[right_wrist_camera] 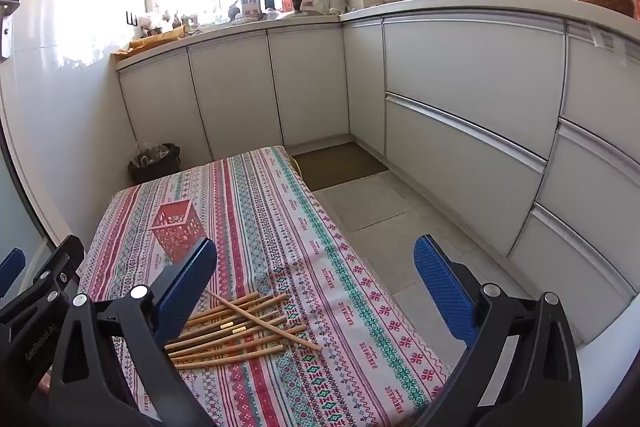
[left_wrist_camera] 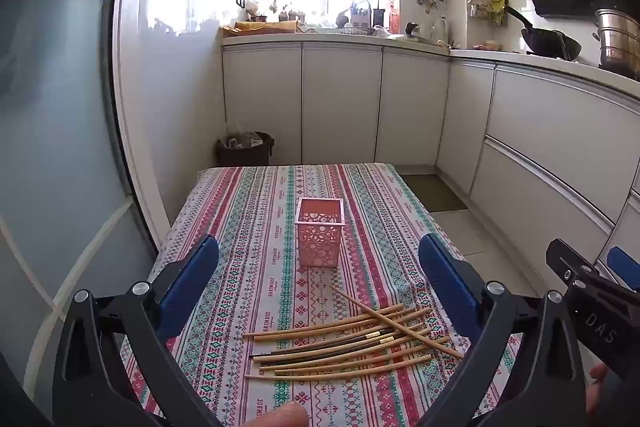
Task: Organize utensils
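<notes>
Blue-padded fingers (left_wrist_camera: 192,279) of the left gripper (left_wrist_camera: 320,287) spread wide apart and gripping nothing, likewise those of the right gripper (right_wrist_camera: 320,287). Between and just beyond the left fingertips, on the striped tablecloth (left_wrist_camera: 248,227): a loose heap of tan and dark chopsticks (left_wrist_camera: 352,343), one lying crosswise on top, with a pink perforated holder (left_wrist_camera: 320,233) upright farther off and empty as far as visible. In the right view, near ends of the chopsticks (right_wrist_camera: 240,331) hidden behind the left-hand finger, holder (right_wrist_camera: 178,231) partly cut off too.

Black gripper (left_wrist_camera: 319,285) frames, blue textured pads (right_wrist_camera: 444,289), silver screws.
</notes>
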A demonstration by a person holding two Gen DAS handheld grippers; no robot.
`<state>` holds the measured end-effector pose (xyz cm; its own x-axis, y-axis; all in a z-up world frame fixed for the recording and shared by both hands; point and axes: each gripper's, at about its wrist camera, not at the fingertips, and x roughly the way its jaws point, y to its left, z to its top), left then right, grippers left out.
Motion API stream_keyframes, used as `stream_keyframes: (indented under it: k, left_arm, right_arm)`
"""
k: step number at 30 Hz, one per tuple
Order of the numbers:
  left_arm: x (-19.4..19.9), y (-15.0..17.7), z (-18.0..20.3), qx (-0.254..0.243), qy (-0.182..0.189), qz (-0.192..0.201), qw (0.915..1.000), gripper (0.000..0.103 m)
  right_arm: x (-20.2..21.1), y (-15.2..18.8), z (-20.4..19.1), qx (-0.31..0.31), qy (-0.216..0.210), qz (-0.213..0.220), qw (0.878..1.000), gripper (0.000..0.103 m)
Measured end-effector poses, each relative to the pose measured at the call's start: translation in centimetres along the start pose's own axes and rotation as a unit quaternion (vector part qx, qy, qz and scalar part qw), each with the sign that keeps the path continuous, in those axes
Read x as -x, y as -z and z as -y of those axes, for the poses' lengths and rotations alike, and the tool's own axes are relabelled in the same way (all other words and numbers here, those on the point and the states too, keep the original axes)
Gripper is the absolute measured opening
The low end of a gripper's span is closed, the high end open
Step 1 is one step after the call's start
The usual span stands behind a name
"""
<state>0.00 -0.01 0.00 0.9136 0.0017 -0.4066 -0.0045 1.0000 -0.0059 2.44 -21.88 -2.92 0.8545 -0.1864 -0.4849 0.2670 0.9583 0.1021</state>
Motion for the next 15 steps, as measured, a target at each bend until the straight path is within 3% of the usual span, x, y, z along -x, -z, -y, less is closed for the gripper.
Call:
stream_keyframes:
  k: [15]
  left_arm:
    - [-0.73,0.32,0.19,-0.001,0.001,-0.009,1.0000,0.096]
  right_arm:
    - [0.01,-0.04,-0.02,-0.003,-0.002,-0.006,1.000,0.096]
